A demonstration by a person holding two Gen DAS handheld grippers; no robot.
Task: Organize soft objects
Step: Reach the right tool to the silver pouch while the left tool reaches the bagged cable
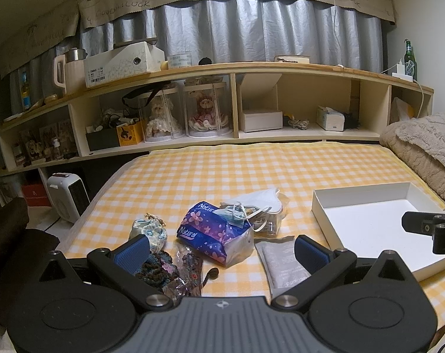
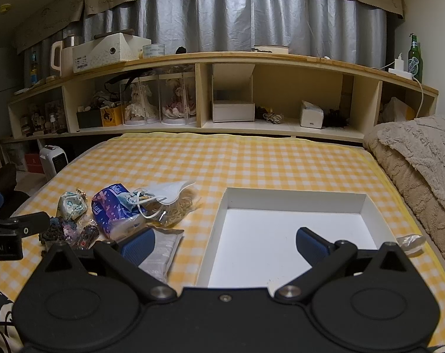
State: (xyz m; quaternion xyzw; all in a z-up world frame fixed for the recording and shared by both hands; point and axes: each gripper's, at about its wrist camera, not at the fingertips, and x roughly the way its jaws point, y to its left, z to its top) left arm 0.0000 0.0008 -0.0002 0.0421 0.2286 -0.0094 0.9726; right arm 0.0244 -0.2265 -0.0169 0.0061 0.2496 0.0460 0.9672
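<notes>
Beside the white box [image 2: 293, 203], both grippers, left [image 1: 219, 253] and right [image 2: 225, 247], are hovering wide open, empty, near the tissue pack [image 1: 213, 232].

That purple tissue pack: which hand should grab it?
Left, probably. The left gripper hovers open right before the purple tissue pack; the right gripper faces the white box.

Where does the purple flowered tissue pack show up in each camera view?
Left wrist view: purple flowered plastic tissue pack lies centre, just beyond the open left claw.
Right wrist view: it lies lower left, in the pile.
Shared landmark: the shallow white cardboard box to its right.
</notes>
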